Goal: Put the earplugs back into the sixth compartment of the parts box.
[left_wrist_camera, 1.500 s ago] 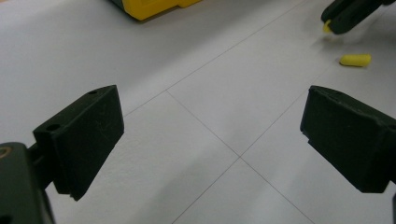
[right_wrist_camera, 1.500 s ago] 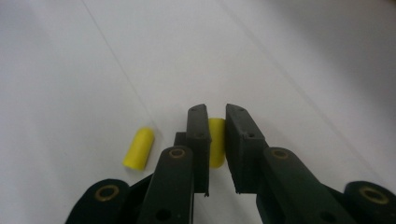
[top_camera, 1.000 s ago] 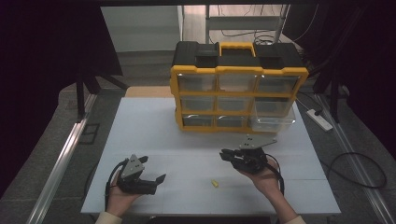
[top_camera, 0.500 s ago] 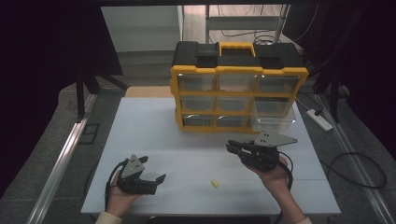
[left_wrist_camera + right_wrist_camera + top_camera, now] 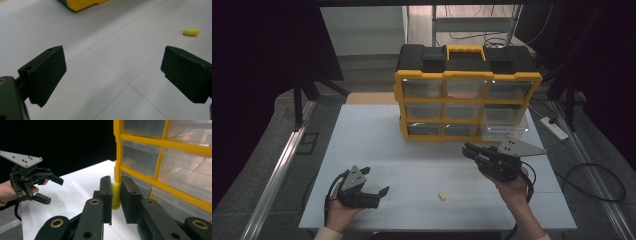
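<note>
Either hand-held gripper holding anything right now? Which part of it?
Right hand-held gripper pinches a yellow foam earplug by its sides, the lower end poking out below. Left hand-held gripper is open, holding nothing.

white table [image 5: 377, 135], yellow organizer [image 5: 467, 92], yellow earplug [image 5: 441, 197]

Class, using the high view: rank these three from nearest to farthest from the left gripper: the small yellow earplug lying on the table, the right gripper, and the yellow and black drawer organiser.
From the left gripper:
1. Small yellow foam earplug, lying loose on the white table to its right.
2. Right gripper, farther right and raised, in front of the cabinet.
3. Yellow and black plastic drawer organiser, at the table's far side.
</note>
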